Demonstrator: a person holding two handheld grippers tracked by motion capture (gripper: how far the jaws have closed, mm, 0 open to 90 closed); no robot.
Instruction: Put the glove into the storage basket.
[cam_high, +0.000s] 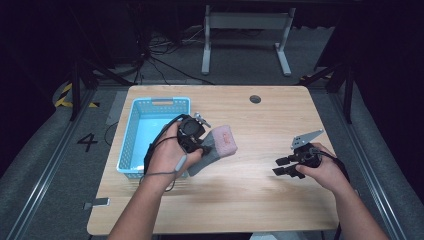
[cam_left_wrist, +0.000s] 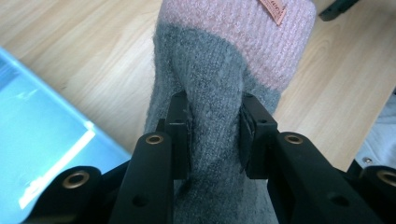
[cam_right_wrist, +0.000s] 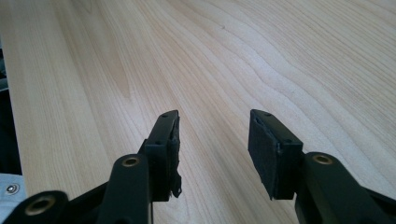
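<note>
Grey-pink sock (cam_left_wrist: 219, 84), cuff away from basket (cam_high: 131, 145)

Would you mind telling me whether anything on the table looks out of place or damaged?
Nothing stands out. The left gripper pinches the grey and pink sock beside the blue basket, and the right gripper hovers open over bare table.

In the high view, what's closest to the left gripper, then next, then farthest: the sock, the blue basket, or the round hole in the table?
1. Sock: clamped in the left gripper, so touching it.
2. Basket: just to the gripper's left, close by.
3. Hole: up near the table's far edge, to the right, farthest away.
</note>
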